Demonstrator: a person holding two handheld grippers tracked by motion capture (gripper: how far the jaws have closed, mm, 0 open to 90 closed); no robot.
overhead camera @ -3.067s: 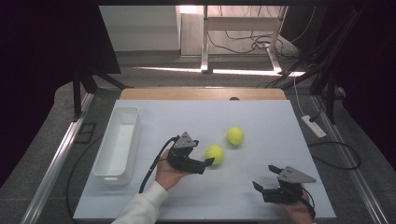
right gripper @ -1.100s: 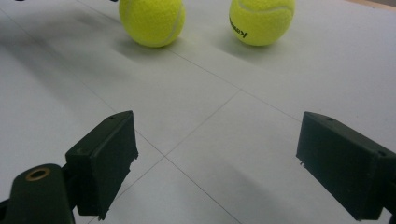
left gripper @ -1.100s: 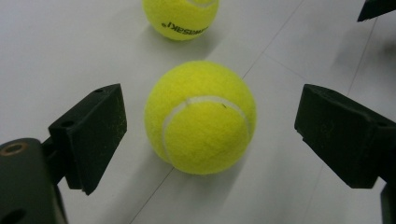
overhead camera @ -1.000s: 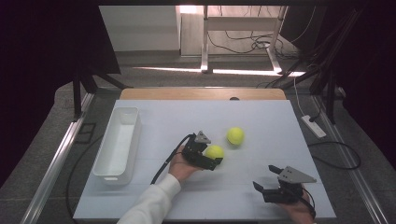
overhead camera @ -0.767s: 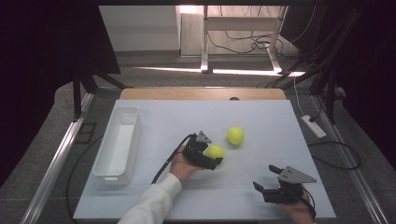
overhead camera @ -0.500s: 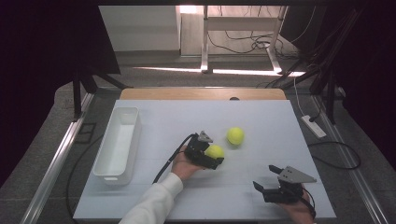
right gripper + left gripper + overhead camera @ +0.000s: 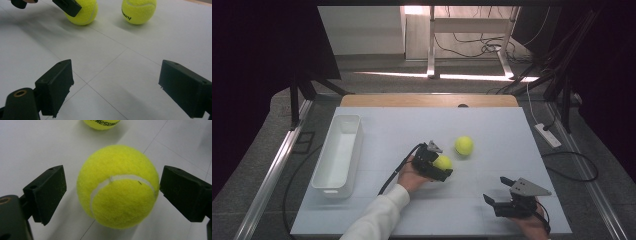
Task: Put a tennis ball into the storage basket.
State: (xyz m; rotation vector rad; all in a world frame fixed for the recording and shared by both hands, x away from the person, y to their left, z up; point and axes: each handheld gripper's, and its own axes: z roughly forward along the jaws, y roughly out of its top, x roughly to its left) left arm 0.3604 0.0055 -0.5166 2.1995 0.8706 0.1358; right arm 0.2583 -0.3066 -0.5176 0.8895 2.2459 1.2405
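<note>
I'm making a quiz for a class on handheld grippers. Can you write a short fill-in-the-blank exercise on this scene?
1. The left gripper has its jaws around a yellow ____ ball.
2. The number of such balls on the table is ____.
3. The white bin lies near the table's ____ edge.
4. The right gripper has its jaws ____, with nothing between them.

Missing words: tennis; two; left; open
</note>
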